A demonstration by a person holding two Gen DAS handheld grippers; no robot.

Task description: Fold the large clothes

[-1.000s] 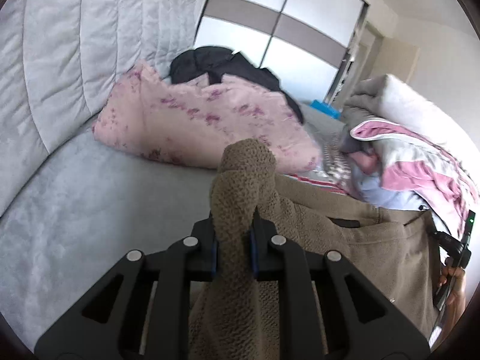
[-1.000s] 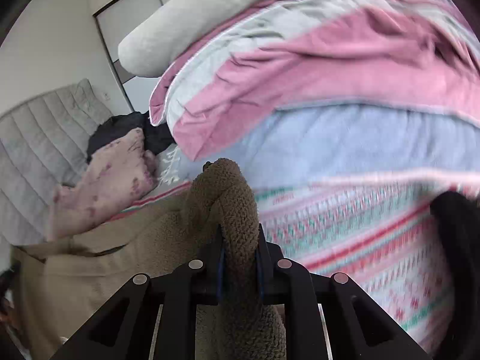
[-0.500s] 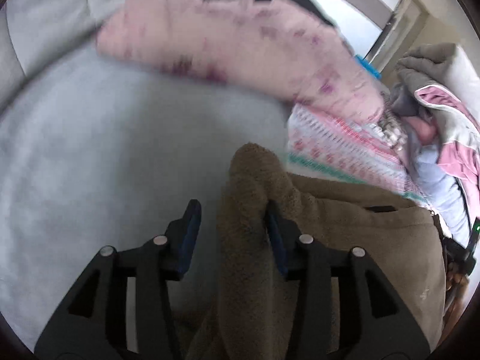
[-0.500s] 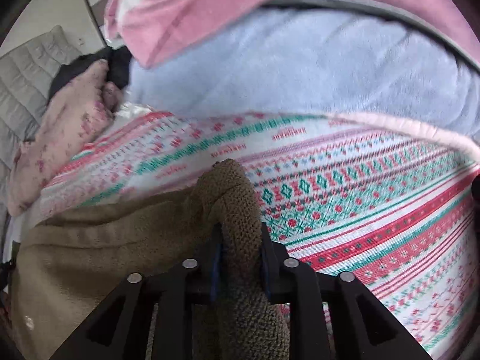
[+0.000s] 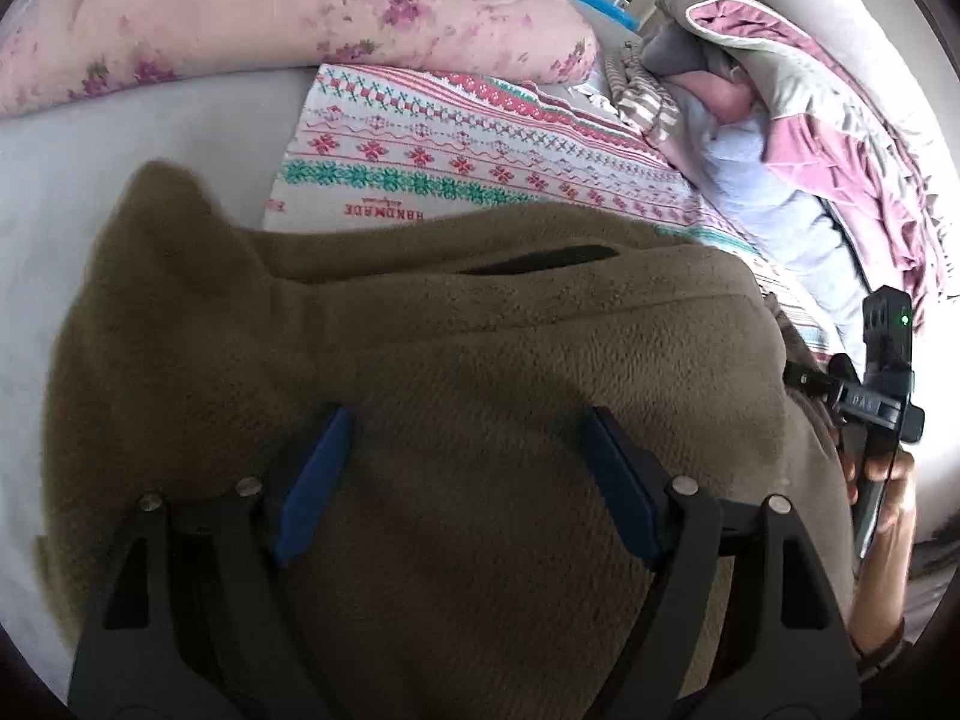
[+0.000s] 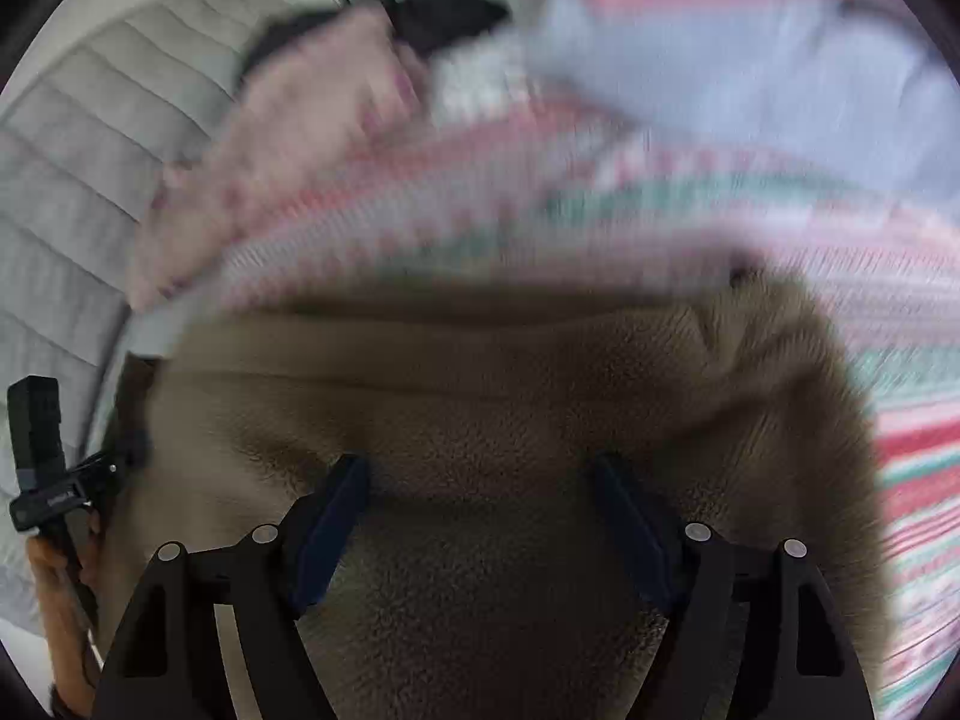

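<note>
Grey bedding (image 5: 120, 138) is covering the bed in the left wrist view, and lots of soft things are sitting on it. A pink flowery pillow (image 5: 270, 12) is lying along the far edge of the bed. Just below it, a white blanket with red and green patterns (image 5: 456, 150) is lying flat. A heap of pink and grey bedclothes (image 5: 798, 120) is piling up at the far right corner, out of the way so the middle is free for folding.

The brown fleece garment (image 5: 450, 372) is lying in the middle of the bed, partly on top of the patterned blanket. The left gripper (image 5: 465, 468) is hanging right over it with its blue pads spread wide and nothing between them. I think it is letting the fleece lie down so the fold can settle. At the right edge, the right gripper (image 5: 882, 372) is showing in a hand.

In the right wrist view, everything far away is blurry. The grey padded headboard (image 6: 90, 180) is standing at the left. The brown fleece is filling the middle, bunched up at its right corner. The right gripper (image 6: 480, 510) is also spread wide above it, pinching nothing. The left gripper (image 6: 42, 468) is peeking in at the left edge.
</note>
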